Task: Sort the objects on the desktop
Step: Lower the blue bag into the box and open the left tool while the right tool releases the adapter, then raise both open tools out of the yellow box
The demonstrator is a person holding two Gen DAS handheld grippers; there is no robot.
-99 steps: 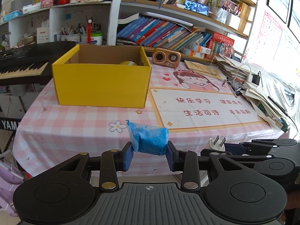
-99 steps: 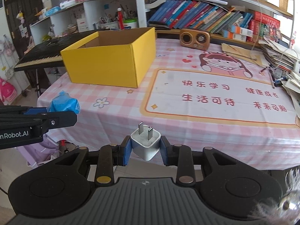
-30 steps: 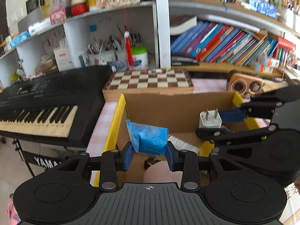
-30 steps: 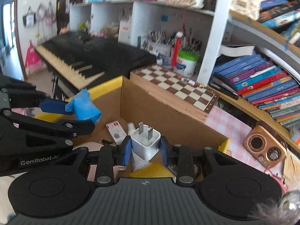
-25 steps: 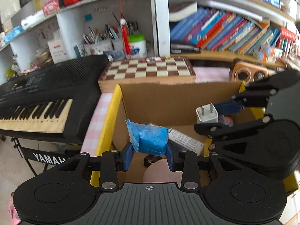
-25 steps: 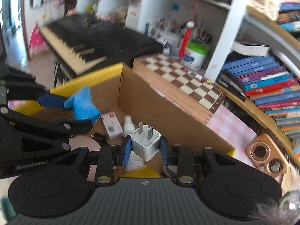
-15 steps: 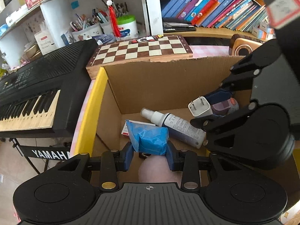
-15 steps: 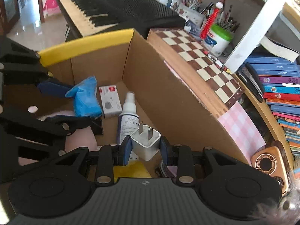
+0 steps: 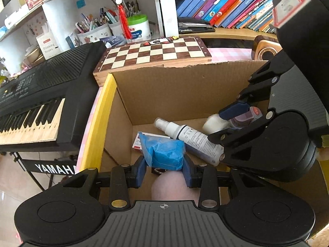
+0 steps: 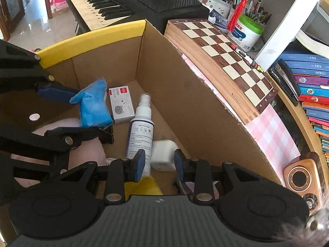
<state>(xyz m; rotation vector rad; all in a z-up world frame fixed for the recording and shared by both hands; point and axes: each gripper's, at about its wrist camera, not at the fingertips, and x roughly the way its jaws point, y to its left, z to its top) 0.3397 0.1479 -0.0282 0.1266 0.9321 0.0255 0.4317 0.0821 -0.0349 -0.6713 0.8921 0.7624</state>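
Both grippers hang inside the yellow cardboard box point(image 9: 98, 119), which also shows in the right wrist view point(image 10: 92, 34). My left gripper point(image 9: 164, 171) is shut on a blue packet point(image 9: 162, 153), also seen from the right wrist view point(image 10: 93, 105). My right gripper point(image 10: 158, 165) is open; the white plug adapter point(image 10: 162, 154) lies free between its fingers on the box floor. From the left wrist view the adapter point(image 9: 213, 123) lies by the right gripper's fingers.
In the box lie a white spray bottle point(image 10: 140, 127), a small white-and-red carton point(image 10: 121, 104) and a pink soft thing point(image 9: 172, 187). A chessboard point(image 9: 156, 51), a black keyboard point(image 9: 41, 94) and a wooden speaker point(image 10: 302, 179) stand around the box.
Both grippers went from the table's front edge into the box. My right gripper has opened and the plug adapter has dropped to the box floor. My left gripper still holds the blue packet.
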